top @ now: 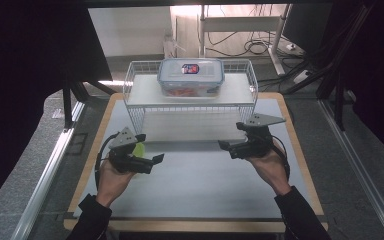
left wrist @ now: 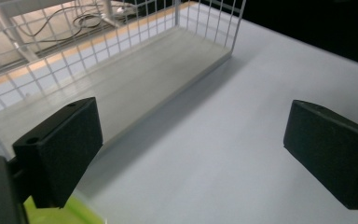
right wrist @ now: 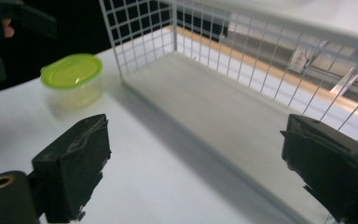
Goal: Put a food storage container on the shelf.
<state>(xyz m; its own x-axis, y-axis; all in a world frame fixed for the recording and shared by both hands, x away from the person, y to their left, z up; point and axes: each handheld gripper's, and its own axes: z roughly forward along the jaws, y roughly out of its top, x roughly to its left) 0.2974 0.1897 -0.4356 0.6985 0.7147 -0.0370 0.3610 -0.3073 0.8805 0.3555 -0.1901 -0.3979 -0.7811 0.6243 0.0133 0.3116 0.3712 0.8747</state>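
Note:
A small clear tub with a lime-green lid [top: 138,149] stands on the white table just in front of the wire rack's left end. My left gripper [top: 149,149] is open right beside it, and the green lid [left wrist: 60,215] peeks out under its left jaw. My right gripper [top: 231,136] is open too, near the rack's right front corner, with nothing between its jaws. In the right gripper view the green-lidded tub [right wrist: 72,72] sits across the table. A clear box with a blue-rimmed lid [top: 191,75], holding something orange, rests on top of the white wire rack [top: 135,107].
The rack's lower board [left wrist: 121,88] [right wrist: 223,112] is bare, with wire walls at the back and ends. The white table mat [top: 195,185] has a wooden border. Cables and a stand lie on the floor beyond the table.

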